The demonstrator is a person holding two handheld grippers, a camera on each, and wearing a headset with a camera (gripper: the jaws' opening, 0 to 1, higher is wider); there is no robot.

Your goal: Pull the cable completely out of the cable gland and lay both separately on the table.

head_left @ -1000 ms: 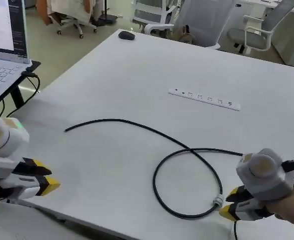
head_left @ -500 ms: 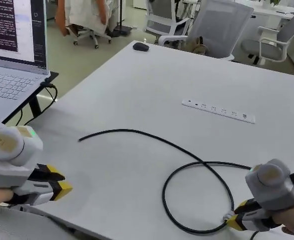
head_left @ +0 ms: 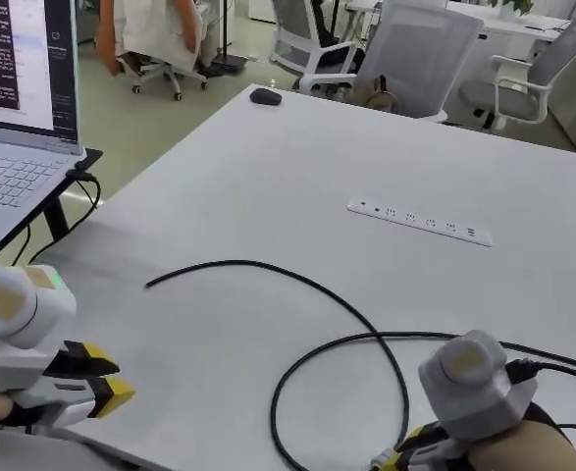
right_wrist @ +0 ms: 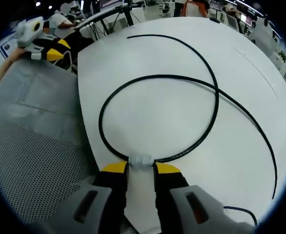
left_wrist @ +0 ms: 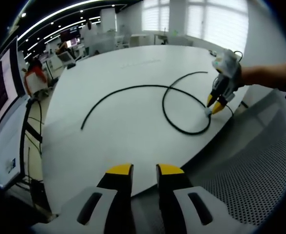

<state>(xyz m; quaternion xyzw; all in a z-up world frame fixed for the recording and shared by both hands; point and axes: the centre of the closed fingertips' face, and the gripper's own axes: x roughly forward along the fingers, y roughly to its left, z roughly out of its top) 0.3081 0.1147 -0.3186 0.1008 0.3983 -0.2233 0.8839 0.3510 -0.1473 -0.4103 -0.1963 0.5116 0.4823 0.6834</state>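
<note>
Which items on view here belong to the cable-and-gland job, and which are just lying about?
Belongs to the job: black cable; cable gland threaded on it; right tongs, jaws on either side of the gland; left tongs, holding nothing.

Just lying about: power strip; computer mouse; laptop; office chairs.

An open-plan office: grey mesh swivel chairs, an open silver laptop, a white power strip on a white tabletop.

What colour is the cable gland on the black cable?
Light grey, almost white. The cable gland shows best in the right gripper view, between the right tongs.
</note>
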